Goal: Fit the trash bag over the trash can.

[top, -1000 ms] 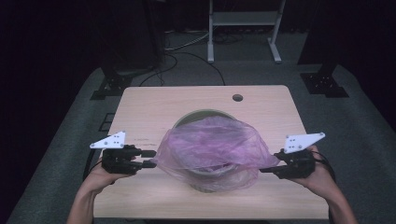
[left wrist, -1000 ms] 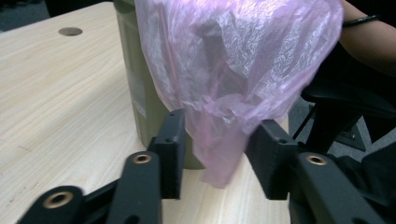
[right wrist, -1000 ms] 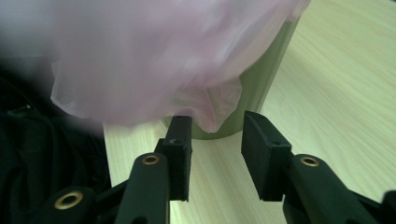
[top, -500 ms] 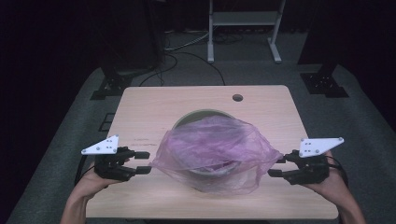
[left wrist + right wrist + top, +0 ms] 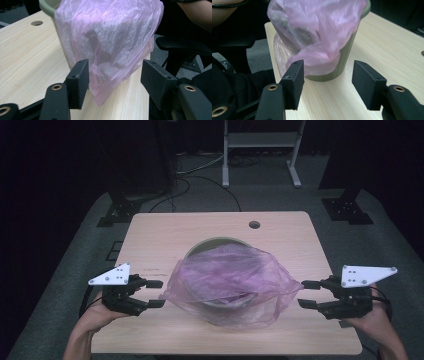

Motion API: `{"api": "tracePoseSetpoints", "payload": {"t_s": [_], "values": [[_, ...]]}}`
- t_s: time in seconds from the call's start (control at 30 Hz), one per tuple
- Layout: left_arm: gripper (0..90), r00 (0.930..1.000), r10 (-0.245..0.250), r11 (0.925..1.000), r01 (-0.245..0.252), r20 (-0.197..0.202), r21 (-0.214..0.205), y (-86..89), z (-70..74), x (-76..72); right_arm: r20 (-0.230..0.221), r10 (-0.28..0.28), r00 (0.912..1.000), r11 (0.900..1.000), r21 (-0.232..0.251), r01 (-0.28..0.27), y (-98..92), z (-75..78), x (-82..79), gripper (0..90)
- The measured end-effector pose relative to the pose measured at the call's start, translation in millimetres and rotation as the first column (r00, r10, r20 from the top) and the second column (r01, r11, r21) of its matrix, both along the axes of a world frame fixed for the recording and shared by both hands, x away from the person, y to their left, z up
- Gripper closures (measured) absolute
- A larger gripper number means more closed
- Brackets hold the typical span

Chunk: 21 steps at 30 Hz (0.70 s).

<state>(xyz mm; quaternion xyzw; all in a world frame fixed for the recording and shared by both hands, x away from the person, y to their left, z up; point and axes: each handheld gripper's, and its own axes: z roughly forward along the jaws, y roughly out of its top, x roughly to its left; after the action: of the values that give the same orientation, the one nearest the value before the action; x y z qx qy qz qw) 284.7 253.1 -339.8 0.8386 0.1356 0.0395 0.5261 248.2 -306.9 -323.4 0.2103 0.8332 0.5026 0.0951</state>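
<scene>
A translucent pink plastic bag (image 5: 230, 282) lies draped over the top of a grey-green bin (image 5: 210, 242) in the middle of the wooden table (image 5: 165, 235). My left gripper (image 5: 156, 293) is at the bag's left edge. Its jaws have just been opening and stand open. In the left gripper view (image 5: 115, 75) a loose corner of the bag (image 5: 107, 37) hangs between them, unpinched. My right gripper (image 5: 303, 294) is at the bag's right tip. Its jaws have also just been opening. In the right gripper view (image 5: 327, 72) the bag (image 5: 317, 32) and the bin (image 5: 344, 62) lie just beyond the open jaws.
A round cable hole (image 5: 254, 225) sits in the tabletop at the back right. Behind the table stand a metal frame (image 5: 260, 150) and two stand bases (image 5: 117, 212) on the floor. A black chair (image 5: 182, 47) is at the table's near side.
Both grippers have opened and let go of the bag's stretched edges. The right gripper has drawn outward to the right and risen a little. The bag has slackened over the bin.
</scene>
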Motion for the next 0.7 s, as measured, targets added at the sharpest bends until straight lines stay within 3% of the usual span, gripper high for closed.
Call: {"api": "tracePoseSetpoints", "payload": {"t_s": [0.17, 0.4, 0.57, 0.7], "values": [[37.3, 0.9997, -0.017, 0.9997, 0.017, 0.015, 0.018, -8.7, 8.4, 0.1, 0.029, 0.005, 0.9996, 1.0000, 0.002, -0.005, 2.0, 14.6, -1.5, 40.2], [34.3, 0.9993, -0.022, 0.9990, 0.021, 0.029, 0.041, -18.5, 12.8, 1.9, 0.068, 0.037, 0.9970, 0.9991, -0.022, -0.035, 18.8, 31.5, 3.7, 37.7], [31.3, 0.9988, -0.023, 0.9966, 0.020, 0.042, 0.080, -26.1, 11.4, 4.5, 0.069, 0.064, 0.9955, 0.9959, -0.067, -0.060, 35.9, 33.7, 11.8, 37.9], [34.4, 0.9985, -0.022, 0.9941, 0.017, 0.050, 0.107, -33.2, 10.8, 8.7, 0.066, 0.086, 0.9941, 0.9909, -0.109, -0.078, 52.6, 31.6, 20.6, 39.9]]}}
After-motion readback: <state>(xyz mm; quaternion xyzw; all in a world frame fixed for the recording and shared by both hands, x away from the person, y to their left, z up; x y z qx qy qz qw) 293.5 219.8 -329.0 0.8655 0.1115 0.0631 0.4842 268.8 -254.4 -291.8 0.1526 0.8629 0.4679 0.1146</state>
